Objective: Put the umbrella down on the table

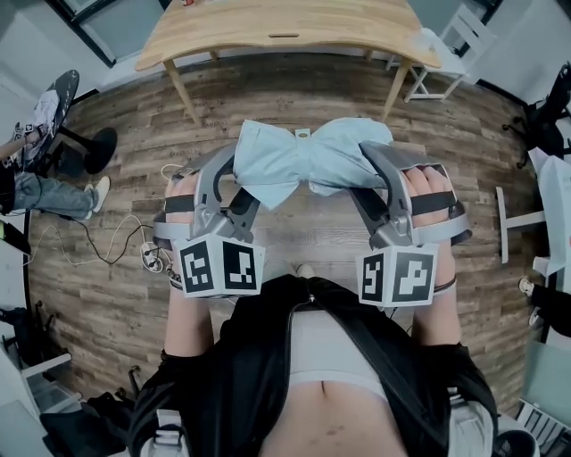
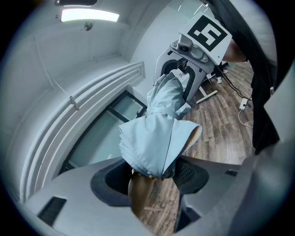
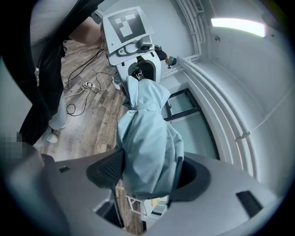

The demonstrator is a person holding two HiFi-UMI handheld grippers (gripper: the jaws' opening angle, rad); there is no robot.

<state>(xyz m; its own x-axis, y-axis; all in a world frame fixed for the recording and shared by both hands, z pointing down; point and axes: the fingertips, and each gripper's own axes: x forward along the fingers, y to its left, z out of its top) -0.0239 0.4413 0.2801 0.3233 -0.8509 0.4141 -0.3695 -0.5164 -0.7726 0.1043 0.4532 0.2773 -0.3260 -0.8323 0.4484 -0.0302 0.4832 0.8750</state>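
A folded light-blue umbrella (image 1: pixel 308 161) hangs level in front of my chest, over the wood floor. My left gripper (image 1: pixel 234 189) is shut on its left end and my right gripper (image 1: pixel 375 183) is shut on its right end. The wooden table (image 1: pixel 285 27) stands farther ahead, apart from the umbrella. In the left gripper view the umbrella fabric (image 2: pixel 156 133) fills the jaws of my left gripper (image 2: pixel 154 173) and runs away to the right gripper (image 2: pixel 182 78). In the right gripper view the umbrella (image 3: pixel 147 143) sits bunched between the jaws of my right gripper (image 3: pixel 150 182), with the left gripper (image 3: pixel 138 69) at its far end.
A seated person's legs (image 1: pixel 45 192) and a black chair base (image 1: pixel 89 147) are at the left. Cables (image 1: pixel 116 241) lie on the floor near my left hand. A white chair (image 1: pixel 446 54) stands beside the table's right end. White furniture (image 1: pixel 553 205) lines the right edge.
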